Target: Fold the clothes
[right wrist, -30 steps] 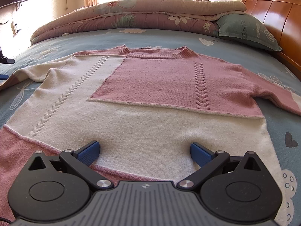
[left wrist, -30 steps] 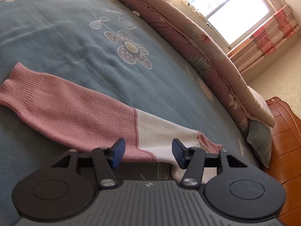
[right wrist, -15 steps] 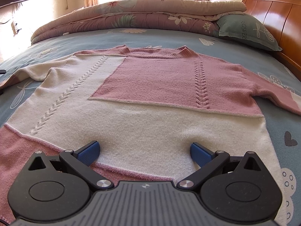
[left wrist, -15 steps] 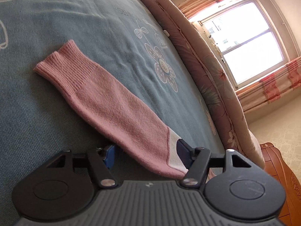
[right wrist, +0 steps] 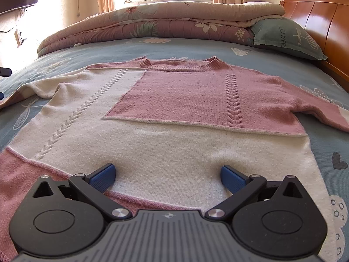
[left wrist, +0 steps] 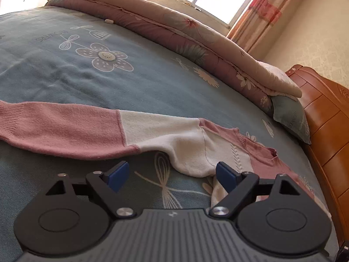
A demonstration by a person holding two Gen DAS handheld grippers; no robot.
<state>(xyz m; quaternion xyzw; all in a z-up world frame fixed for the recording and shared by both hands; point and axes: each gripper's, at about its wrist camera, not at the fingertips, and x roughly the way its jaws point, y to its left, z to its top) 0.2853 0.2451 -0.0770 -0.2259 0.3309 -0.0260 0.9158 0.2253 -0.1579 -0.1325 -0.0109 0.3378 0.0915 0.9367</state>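
A pink and cream knit sweater (right wrist: 174, 113) lies flat, front up, on the blue bedspread. Its left sleeve (left wrist: 72, 128) stretches straight out to the side, pink at the cuff and cream near the shoulder. My left gripper (left wrist: 172, 174) hovers just short of that sleeve's armpit fold; its jaws are opening and nothing lies between them. My right gripper (right wrist: 168, 178) stands open low over the sweater's cream lower body near the hem, fingertips resting close to the knit without pinching it. The right sleeve (right wrist: 322, 113) runs off the right edge.
A rolled floral quilt (right wrist: 157, 21) lies along the far side of the bed. A green pillow (right wrist: 288, 37) leans on the wooden headboard (right wrist: 320, 15) at the right. Blue bedspread (left wrist: 65, 69) spreads beyond the sleeve. A window with curtains is behind.
The left gripper swung along the sleeve toward the cuff, then back to the armpit, rolling level; its jaws stand wider and no sleeve lies between them. The right gripper has not moved.
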